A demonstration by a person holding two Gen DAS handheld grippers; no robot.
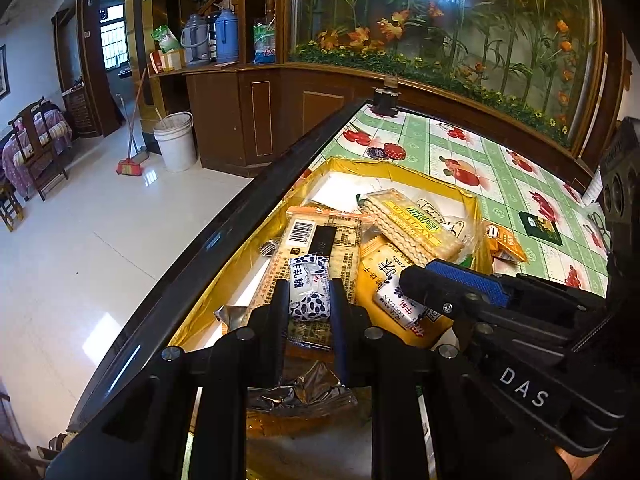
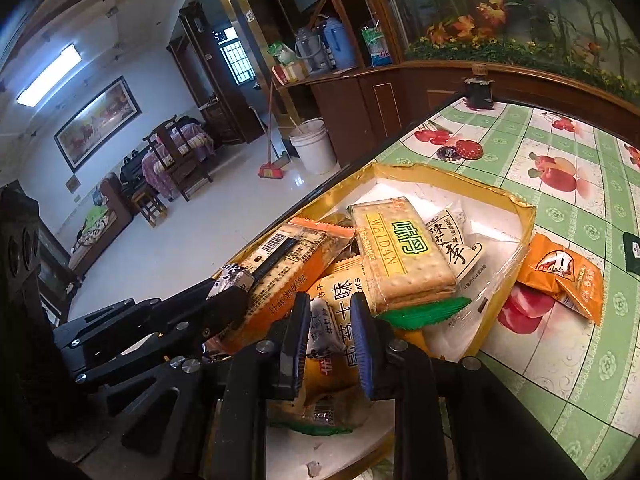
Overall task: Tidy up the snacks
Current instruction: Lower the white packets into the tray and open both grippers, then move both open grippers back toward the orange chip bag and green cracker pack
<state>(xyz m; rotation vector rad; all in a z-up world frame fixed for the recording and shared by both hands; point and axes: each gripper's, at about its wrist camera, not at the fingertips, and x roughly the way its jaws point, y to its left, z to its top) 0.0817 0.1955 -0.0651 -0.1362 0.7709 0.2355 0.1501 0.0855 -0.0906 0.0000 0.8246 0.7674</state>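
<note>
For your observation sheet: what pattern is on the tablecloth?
Green-and-white checks with red fruit prints on the tablecloth, clearest in the right wrist view.

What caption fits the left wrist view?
Left gripper clamps a nougat candy over the gold snack box.

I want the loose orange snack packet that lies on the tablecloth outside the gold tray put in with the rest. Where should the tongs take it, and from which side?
Grip the orange snack packet across its flat sealed edge on the side away from the gold tray, coming down from above over the open tablecloth. It lies flat with a corner against the tray wall, so the outer edge looks freest.
</note>
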